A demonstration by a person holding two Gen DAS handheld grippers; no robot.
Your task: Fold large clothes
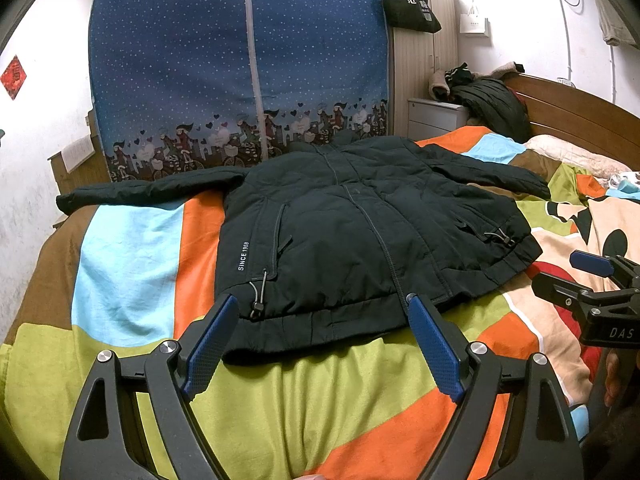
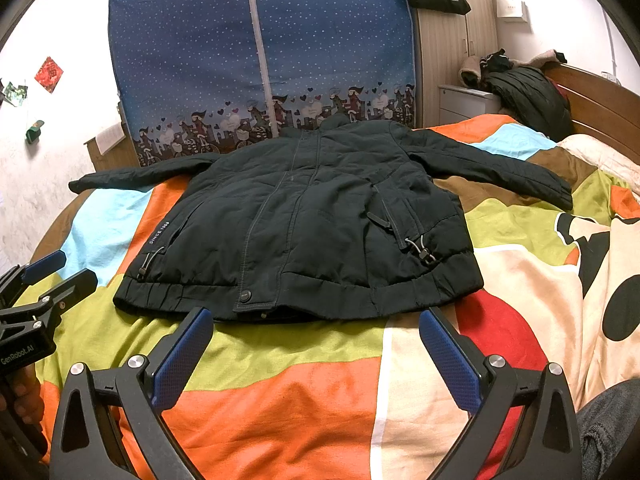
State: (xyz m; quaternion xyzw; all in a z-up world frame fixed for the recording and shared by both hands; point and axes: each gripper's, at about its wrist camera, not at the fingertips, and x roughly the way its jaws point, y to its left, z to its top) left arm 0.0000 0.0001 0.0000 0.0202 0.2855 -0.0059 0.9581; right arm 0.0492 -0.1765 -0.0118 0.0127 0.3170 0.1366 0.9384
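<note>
In the left wrist view we see the left gripper at the bottom centre with its jaws spread wide and nothing clamped between them; its blue pads sit over the near hem of the dark jacket, though contact cannot be confirmed. In the right wrist view the right gripper likewise stands wide and empty, just short of the hem. We find the jacket spread flat, sleeves out, mid-frame on the colourful bedspread.
</note>
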